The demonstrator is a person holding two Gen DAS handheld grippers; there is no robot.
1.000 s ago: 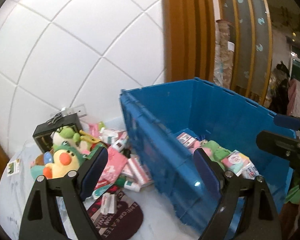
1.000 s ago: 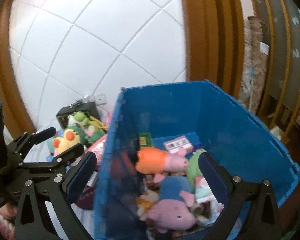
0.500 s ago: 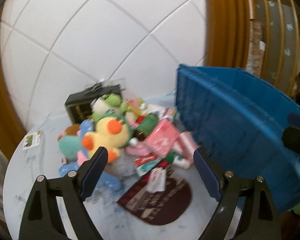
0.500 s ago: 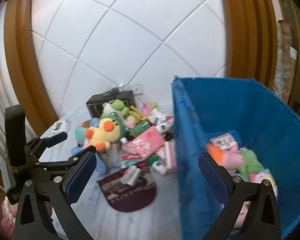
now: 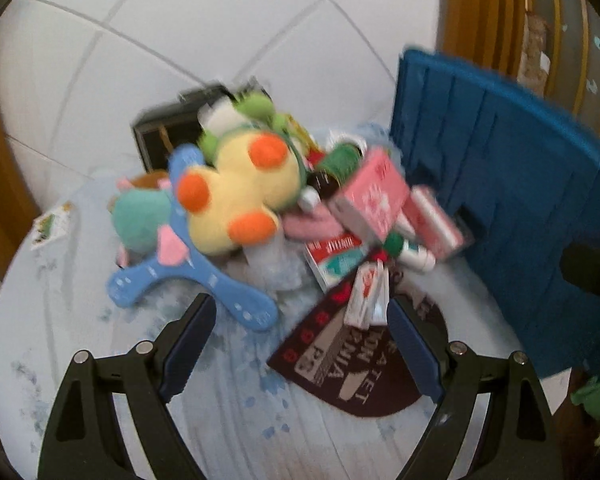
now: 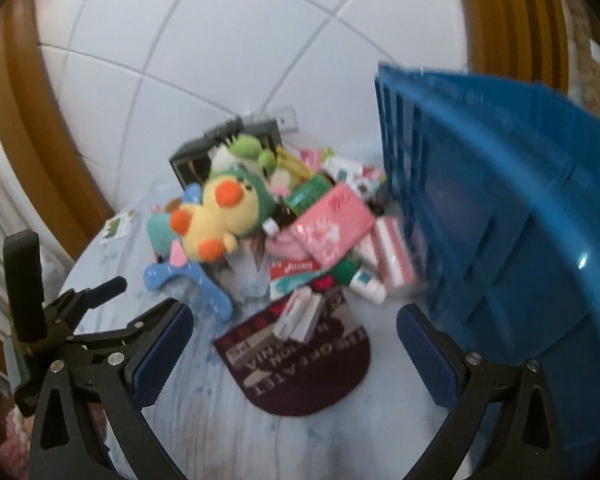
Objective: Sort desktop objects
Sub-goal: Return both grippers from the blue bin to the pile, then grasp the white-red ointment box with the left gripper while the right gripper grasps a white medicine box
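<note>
A heap of toys and boxes lies on a round pale table (image 5: 80,360). On top sits a yellow plush duck (image 5: 240,196) with orange feet, over a blue flat toy (image 5: 196,280) and a teal plush (image 5: 140,216). A pink box (image 5: 372,196), red-striped boxes (image 5: 436,220) and a small white packet (image 5: 366,300) lie beside it. A blue crate (image 5: 520,200) stands at the right. My left gripper (image 5: 300,340) is open and empty, short of the heap. My right gripper (image 6: 296,344) is open and empty, above a maroon mat (image 6: 300,364). The duck (image 6: 216,216) and crate (image 6: 500,220) also show there.
A black box (image 5: 168,132) stands behind the heap against the white tiled wall. A small card (image 5: 52,224) lies at the table's left edge. The maroon mat (image 5: 360,368) lies in front of the heap. The left gripper's body (image 6: 60,320) shows at the right view's left.
Both grippers have swung left, away from the blue crate's inside, and moved closer to the heap on the table. The crate now stands at the right edge of both views.
</note>
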